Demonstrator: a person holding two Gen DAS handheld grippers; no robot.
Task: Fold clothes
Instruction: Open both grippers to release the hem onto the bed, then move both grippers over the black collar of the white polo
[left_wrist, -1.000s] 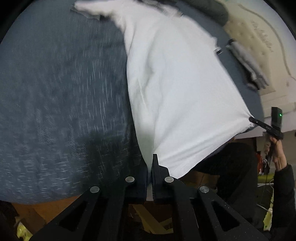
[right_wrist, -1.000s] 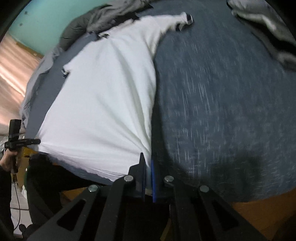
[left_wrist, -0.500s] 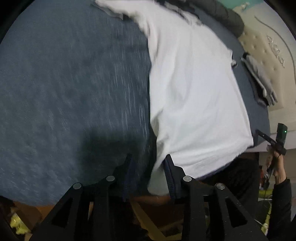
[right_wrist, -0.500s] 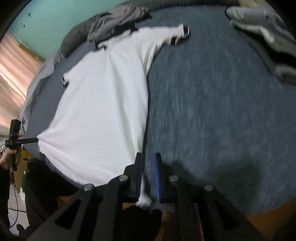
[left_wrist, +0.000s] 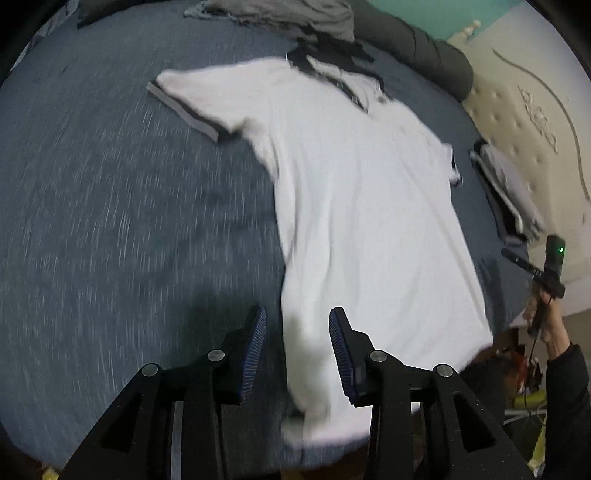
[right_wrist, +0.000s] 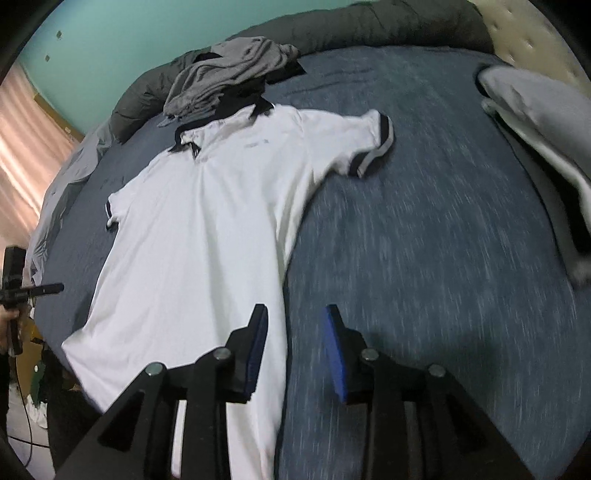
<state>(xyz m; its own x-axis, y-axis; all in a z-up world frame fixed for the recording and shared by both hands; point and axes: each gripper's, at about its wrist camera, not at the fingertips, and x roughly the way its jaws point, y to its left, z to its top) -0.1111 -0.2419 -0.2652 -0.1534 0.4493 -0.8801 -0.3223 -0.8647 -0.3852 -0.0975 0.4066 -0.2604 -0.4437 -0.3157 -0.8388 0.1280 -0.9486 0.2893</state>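
Note:
A white polo shirt (left_wrist: 362, 206) (right_wrist: 207, 221) with dark collar and dark sleeve bands lies spread flat on the blue bed cover (left_wrist: 110, 221) (right_wrist: 424, 240), its hem hanging over the near edge. My left gripper (left_wrist: 297, 343) hovers over the hem's left corner with jaws opening; the cloth shows below the gap and the pads do not press it. My right gripper (right_wrist: 293, 343) hangs over the shirt's right edge, jaws opening, nothing pinched. The right gripper (left_wrist: 532, 269) also shows at the left view's right side, and the left gripper (right_wrist: 33, 290) at the right view's left edge.
A crumpled grey garment (right_wrist: 229, 77) (left_wrist: 280, 14) lies beyond the collar, against a dark bolster (right_wrist: 369, 26). A stack of folded grey clothes (left_wrist: 513, 192) (right_wrist: 543, 122) sits near the padded headboard (left_wrist: 524, 122). A person's hand and dark sleeve (left_wrist: 561, 354) hold the right gripper.
Both grippers let go of the shirt's hem corners, opened and pulled back and up. The shirt dropped flat on the bed and more of it is in view.

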